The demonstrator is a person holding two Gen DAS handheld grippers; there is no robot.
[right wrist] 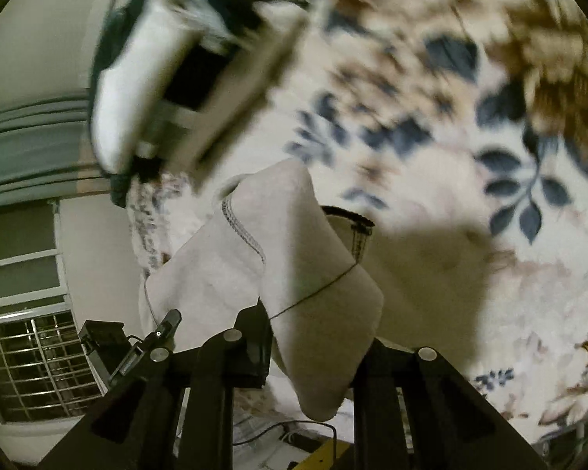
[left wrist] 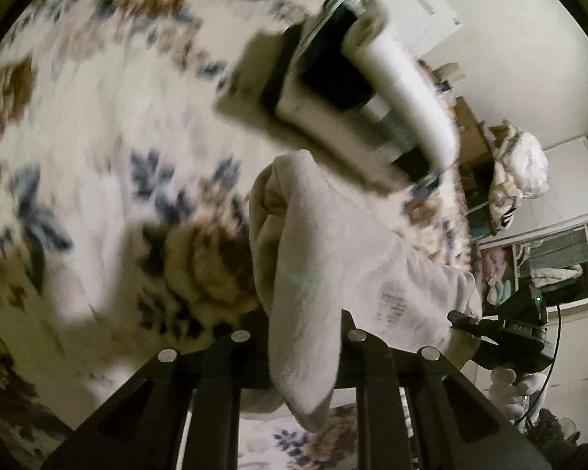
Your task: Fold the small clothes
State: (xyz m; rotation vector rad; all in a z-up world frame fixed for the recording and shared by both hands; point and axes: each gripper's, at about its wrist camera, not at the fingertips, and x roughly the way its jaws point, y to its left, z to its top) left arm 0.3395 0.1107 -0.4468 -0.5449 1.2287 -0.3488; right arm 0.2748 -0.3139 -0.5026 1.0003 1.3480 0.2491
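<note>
The left gripper (left wrist: pixel 303 337) is clamped on a fold of the white garment (left wrist: pixel 325 258); the right gripper (right wrist: pixel 313 340) is likewise clamped on the same cloth (right wrist: pixel 294 274). The garment hangs between both grippers, lifted above the floral blanket (left wrist: pixel 98 125). Only the left wrist view shows a printed label (left wrist: pixel 392 305) on the fabric. Only the right wrist view shows dark seam stitching (right wrist: pixel 243 231) and a loose thread (right wrist: pixel 317 293). Each view shows the opposite gripper, blurred. The cloth is soft, creased and bunched.
</note>
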